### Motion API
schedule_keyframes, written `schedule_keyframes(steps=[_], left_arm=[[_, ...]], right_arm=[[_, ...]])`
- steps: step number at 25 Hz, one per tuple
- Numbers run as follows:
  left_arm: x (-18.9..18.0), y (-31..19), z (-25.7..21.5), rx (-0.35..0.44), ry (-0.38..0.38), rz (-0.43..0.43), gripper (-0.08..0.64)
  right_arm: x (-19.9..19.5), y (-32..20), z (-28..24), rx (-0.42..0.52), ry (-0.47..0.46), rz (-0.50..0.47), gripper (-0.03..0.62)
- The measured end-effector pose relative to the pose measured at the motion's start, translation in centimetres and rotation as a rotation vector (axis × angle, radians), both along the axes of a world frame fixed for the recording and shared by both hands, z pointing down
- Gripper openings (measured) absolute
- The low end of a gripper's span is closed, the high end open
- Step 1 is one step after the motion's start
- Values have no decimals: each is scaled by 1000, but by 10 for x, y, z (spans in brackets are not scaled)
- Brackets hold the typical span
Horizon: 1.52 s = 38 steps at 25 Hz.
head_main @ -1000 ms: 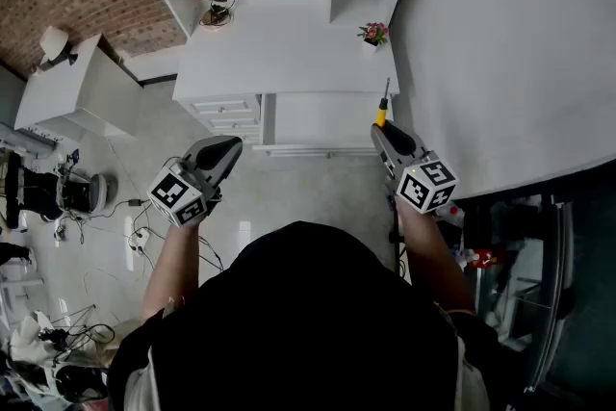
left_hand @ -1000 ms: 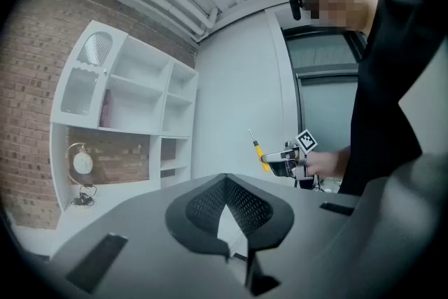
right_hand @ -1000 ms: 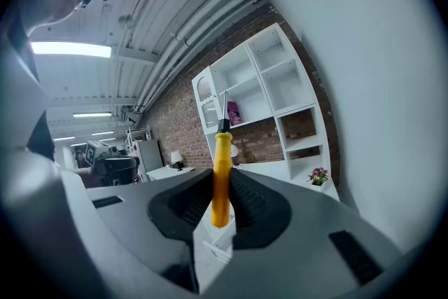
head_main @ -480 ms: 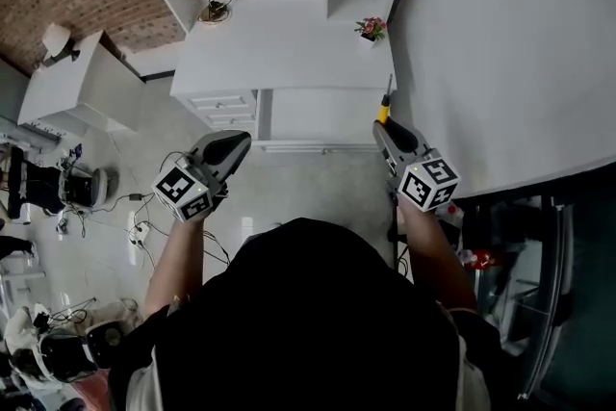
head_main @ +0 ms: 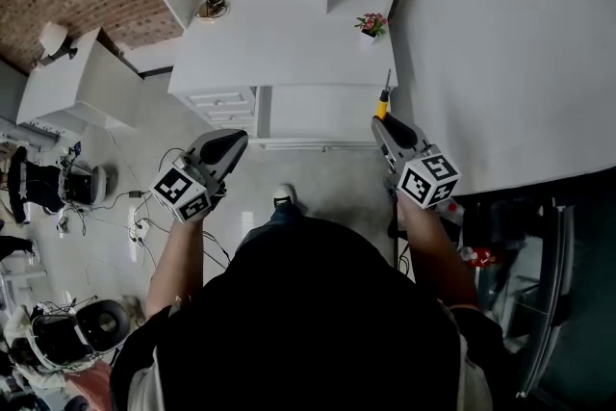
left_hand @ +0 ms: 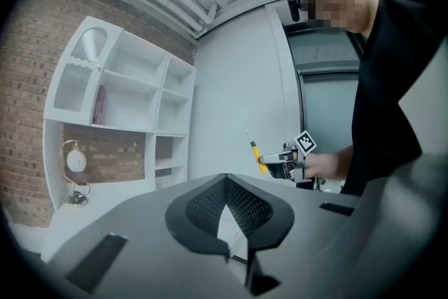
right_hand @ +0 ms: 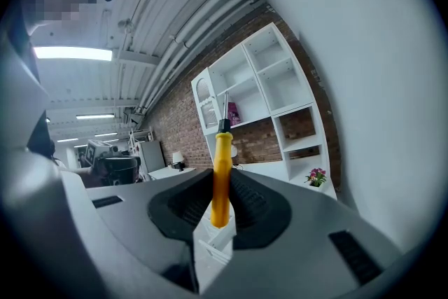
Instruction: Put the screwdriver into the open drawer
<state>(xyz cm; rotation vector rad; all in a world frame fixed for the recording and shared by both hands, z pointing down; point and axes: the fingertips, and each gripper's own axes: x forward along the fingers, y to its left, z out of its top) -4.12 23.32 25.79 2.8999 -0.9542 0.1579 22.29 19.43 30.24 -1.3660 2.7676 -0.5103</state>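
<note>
Within the clenched right gripper (right_hand: 217, 205) sits the screwdriver (right_hand: 222, 171), shaft pointing outward.

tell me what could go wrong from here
1. The right tool grips the screwdriver only by the lower handle, so it might pivot or slip.
2. The shaft sticks out well ahead and may knock the desk edge or the flowers on the way.
</note>
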Motion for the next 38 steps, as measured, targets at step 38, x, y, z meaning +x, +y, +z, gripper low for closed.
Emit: schedule_keyframes(steps=[38], left_arm=[[-97,-188,61,-103,-16,126,15]], right_arm=[[-67,-153,28,-78,-12,162,78]])
